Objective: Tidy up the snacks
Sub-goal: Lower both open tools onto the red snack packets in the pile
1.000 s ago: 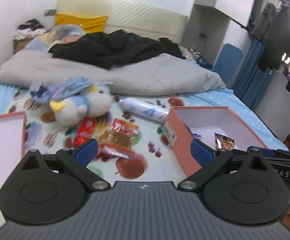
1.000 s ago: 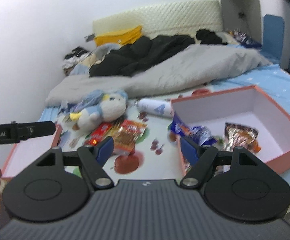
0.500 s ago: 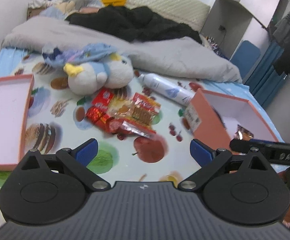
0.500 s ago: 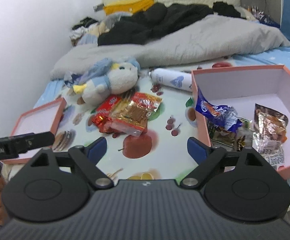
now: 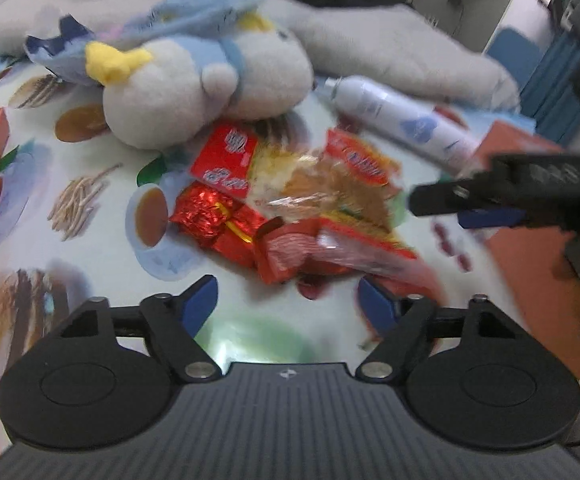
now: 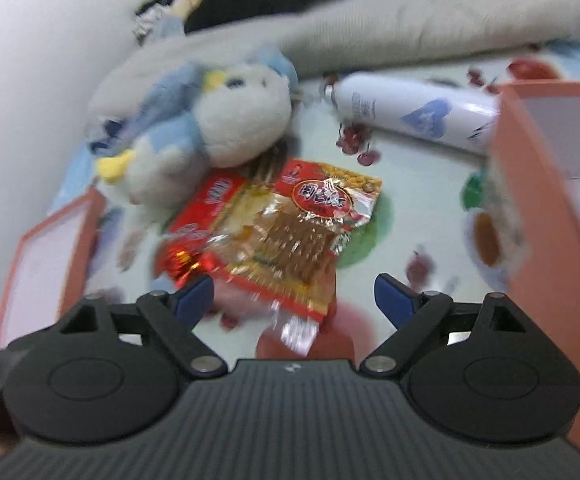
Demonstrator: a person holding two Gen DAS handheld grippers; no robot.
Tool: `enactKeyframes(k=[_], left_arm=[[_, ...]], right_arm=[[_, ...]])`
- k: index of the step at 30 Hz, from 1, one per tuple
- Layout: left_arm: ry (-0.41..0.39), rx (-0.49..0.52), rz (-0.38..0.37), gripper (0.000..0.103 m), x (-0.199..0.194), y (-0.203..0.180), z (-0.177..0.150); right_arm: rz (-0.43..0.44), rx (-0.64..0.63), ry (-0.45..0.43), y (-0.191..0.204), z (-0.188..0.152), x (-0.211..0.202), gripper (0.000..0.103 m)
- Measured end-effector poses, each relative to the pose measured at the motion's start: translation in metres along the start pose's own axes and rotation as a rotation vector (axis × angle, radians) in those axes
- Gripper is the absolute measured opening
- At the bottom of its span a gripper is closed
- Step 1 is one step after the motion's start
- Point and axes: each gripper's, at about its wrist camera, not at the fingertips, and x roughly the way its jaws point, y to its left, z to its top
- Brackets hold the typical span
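Both claws lower, nearer snack pile (image 5: pixel 290 208); box wall (image 6: pixel 529 208) seemingly close right.

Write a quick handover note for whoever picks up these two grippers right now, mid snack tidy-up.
Left gripper: empty, jaws closing, just short of the pile of red and clear snack packets.
Right gripper: open, empty, over the same pile.
Pile lies on the fruit-print sheet below the blue-and-white plush bird.
Salmon-pink cardboard box sits right of it.
Left: move the pile's packets into the box.

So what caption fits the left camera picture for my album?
Left gripper, jaws closing, nears a snack pile beside a plush toy.
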Motion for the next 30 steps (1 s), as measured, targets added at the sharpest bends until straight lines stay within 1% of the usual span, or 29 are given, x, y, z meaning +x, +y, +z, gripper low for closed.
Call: enactKeyframes(k=[2, 3, 5, 8, 9, 10, 12, 13, 14, 15, 17, 18, 20, 21, 22, 23, 25, 26, 30], left_arm=[[0.009, 0.017, -0.015, 0.079, 0.01, 0.003, 0.006], [0.007, 0.025, -0.011, 0.079, 0.014, 0.004, 0.008], [0.003, 0.052, -0.017, 0.079, 0.02, 0.004, 0.012], [0.04, 0.087, -0.039, 0.079, 0.031, 0.001, 0.015], [0.034, 0.099, -0.044, 0.079, 0.033, 0.0, 0.014], [0.014, 0.116, -0.04, 0.079, 0.033, -0.002, 0.013], [-0.017, 0.15, -0.028, 0.079, 0.035, -0.006, 0.008], [-0.037, 0.163, -0.014, 0.079, 0.035, -0.007, 0.006], [-0.067, 0.174, -0.019, 0.079, 0.033, -0.008, 0.004], [-0.092, 0.183, -0.031, 0.079, 0.032, -0.008, 0.002], [-0.122, 0.193, -0.047, 0.071, 0.032, -0.008, -0.001], [-0.13, 0.192, -0.05, 0.068, 0.033, -0.007, -0.003], [-0.151, 0.186, -0.048, 0.066, 0.034, -0.006, -0.005], [-0.156, 0.185, -0.045, 0.063, 0.033, -0.006, -0.005], [-0.161, 0.181, -0.043, 0.062, 0.034, -0.005, -0.006], [-0.162, 0.169, -0.046, 0.061, 0.034, -0.003, -0.007], [-0.162, 0.153, -0.046, 0.054, 0.033, -0.002, -0.008], [-0.163, 0.156, -0.041, 0.053, 0.028, -0.004, -0.009], [-0.149, 0.103, -0.05, 0.046, 0.022, -0.004, -0.011]], right_arm=[[-0.009, 0.036, 0.04, 0.0, 0.009, 0.023, 0.089], [-0.017, 0.049, 0.057, 0.001, 0.012, 0.032, 0.089], [-0.035, 0.049, 0.08, 0.004, 0.018, 0.044, 0.089], [-0.071, -0.007, 0.066, 0.014, 0.02, 0.055, 0.089], [-0.081, -0.039, 0.066, 0.018, 0.019, 0.059, 0.089], [-0.09, -0.062, 0.067, 0.021, 0.017, 0.063, 0.089], [-0.104, -0.063, 0.064, 0.021, 0.013, 0.069, 0.089], [-0.128, -0.083, 0.054, 0.023, 0.01, 0.07, 0.089], [-0.145, -0.106, 0.044, 0.026, 0.008, 0.071, 0.09], [-0.141, -0.115, 0.036, 0.028, 0.005, 0.07, 0.09], [-0.116, -0.113, 0.026, 0.028, -0.001, 0.07, 0.091], [-0.106, -0.118, 0.017, 0.028, -0.003, 0.069, 0.089], [-0.093, -0.143, -0.007, 0.026, -0.008, 0.065, 0.078], [-0.089, -0.141, -0.014, 0.025, -0.01, 0.063, 0.076], [-0.085, -0.134, -0.018, 0.023, -0.01, 0.061, 0.072], [-0.08, -0.132, -0.02, 0.022, -0.011, 0.059, 0.07], [-0.073, -0.109, -0.014, 0.019, -0.011, 0.057, 0.067], [-0.067, -0.103, -0.012, 0.019, -0.011, 0.055, 0.065], [-0.047, -0.112, -0.016, 0.02, -0.012, 0.045, 0.063]])
